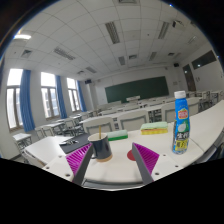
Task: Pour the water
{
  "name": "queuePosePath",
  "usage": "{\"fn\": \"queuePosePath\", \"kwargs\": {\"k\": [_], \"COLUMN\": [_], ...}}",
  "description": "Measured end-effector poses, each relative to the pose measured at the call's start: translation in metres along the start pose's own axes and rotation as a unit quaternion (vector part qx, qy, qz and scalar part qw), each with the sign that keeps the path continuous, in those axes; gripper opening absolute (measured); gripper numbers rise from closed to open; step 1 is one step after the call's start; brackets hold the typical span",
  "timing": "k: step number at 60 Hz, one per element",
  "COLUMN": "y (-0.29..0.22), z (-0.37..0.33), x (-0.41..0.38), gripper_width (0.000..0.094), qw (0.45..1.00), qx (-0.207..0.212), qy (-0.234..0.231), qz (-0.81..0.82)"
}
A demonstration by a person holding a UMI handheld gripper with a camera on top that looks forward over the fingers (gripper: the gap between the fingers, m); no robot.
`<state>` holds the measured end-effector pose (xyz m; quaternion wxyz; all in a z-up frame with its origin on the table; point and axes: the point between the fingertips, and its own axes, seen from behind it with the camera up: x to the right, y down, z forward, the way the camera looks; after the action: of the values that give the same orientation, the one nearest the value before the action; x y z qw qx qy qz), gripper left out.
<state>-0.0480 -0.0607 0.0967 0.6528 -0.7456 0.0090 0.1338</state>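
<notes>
While the gripper (pixel 116 155) hangs wide open, holding nothing, steer right toward the bottle (pixel 181 122) — centre its body between the pads — before squeezing; the dark cup (pixel 101 148) waits lower centre.

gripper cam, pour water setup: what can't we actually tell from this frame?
- Bottle, right of and beyond the claw: label print too small to read; water level hidden by the label.
- Dark cup between the open claw fingers: inside not visible from this angle.
- Yellow and green items on the table: too small to identify.
</notes>
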Motion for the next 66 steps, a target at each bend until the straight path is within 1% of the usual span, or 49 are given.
{"fn": "queuePosePath", "kwargs": {"k": [5,13,15,20,21,23,27,29,30,34,36,37,40,41,44,46,48,50,51,52,54,57,66], "y": [-0.003,-0.022,-0.029,-0.044,-0.044,-0.051,-0.052,-0.046,-0.047,-0.055,-0.058,-0.056,-0.052,-0.055,-0.056,-0.049,-0.046,-0.045,-0.042,-0.037,-0.045,-0.042,-0.040], "z": [-0.003,-0.023,-0.030,-0.045,-0.041,-0.048,-0.044,-0.027,-0.036,-0.023,-0.015,0.000,0.014,0.007,0.018,0.038,0.044,0.041,0.042,0.052,0.043,0.049,0.054], "x": [0.007,0.037,0.037,0.087,0.081,0.110,0.149,0.157,0.179,0.210,0.226,0.220,0.234,0.248,0.256,0.249,0.251,0.257,0.261,0.259,0.265,0.264,0.259], "gripper_width": [0.0836,0.0837,0.0837,0.0836,0.0836,0.0835,0.0834,0.0834,0.0837,0.0838,0.0839,0.0839,0.0834,0.0834,0.0830,0.0807,0.0755,0.0683,0.0626,0.0591,0.0589,0.0563,0.0419], "qw": [1.000,0.999,0.998,0.995,0.994,0.992,0.988,0.985,0.984,0.978,0.976,0.975,0.975,0.975,0.976,0.975,0.976,0.975,0.974,0.973,0.972,0.972,0.972], "qx": [0.004,0.016,0.020,0.031,0.033,0.033,0.020,0.009,0.003,0.007,0.012,0.013,0.002,-0.002,0.000,0.003,-0.001,-0.009,-0.012,-0.013,0.004,0.013,0.011], "qy": [0.006,0.031,0.047,0.087,0.098,0.112,0.141,0.162,0.171,0.199,0.207,0.211,0.215,0.213,0.213,0.216,0.214,0.215,0.220,0.222,0.228,0.227,0.227], "qz": [-0.010,-0.016,-0.021,-0.031,-0.034,-0.042,-0.057,-0.057,-0.057,-0.060,-0.063,-0.064,-0.060,-0.058,-0.052,-0.048,-0.045,-0.045,-0.049,-0.054,-0.058,-0.061,-0.066]}}
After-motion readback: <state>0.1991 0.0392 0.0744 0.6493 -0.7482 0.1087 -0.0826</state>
